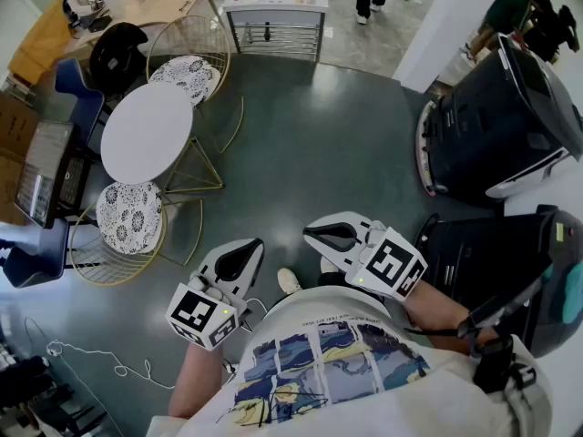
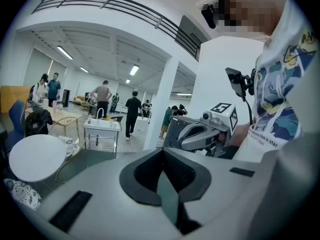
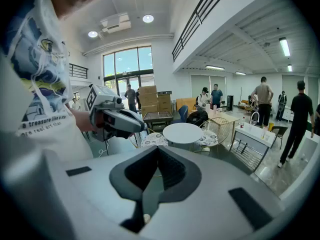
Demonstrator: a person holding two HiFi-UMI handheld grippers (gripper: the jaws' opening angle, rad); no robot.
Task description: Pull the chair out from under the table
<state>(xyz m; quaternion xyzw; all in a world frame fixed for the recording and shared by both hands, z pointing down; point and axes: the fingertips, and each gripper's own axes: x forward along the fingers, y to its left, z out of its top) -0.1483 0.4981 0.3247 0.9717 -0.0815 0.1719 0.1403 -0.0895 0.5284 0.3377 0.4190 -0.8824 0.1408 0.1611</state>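
Note:
A round white table stands at the left of the head view, on thin gold legs. Two gold wire chairs with patterned cushions are tucked against it, one on the near side and one on the far side. My left gripper and right gripper hang side by side in front of my chest, well short of the chairs, both shut and empty. The right gripper view shows the table and near cushion beyond the closed right gripper. In the left gripper view the table lies far left of the left gripper.
Two large black machines stand at my right. A white cart is behind the table; blue chairs and a monitor line the left. A white cable trails on the dark floor. Several people stand far off.

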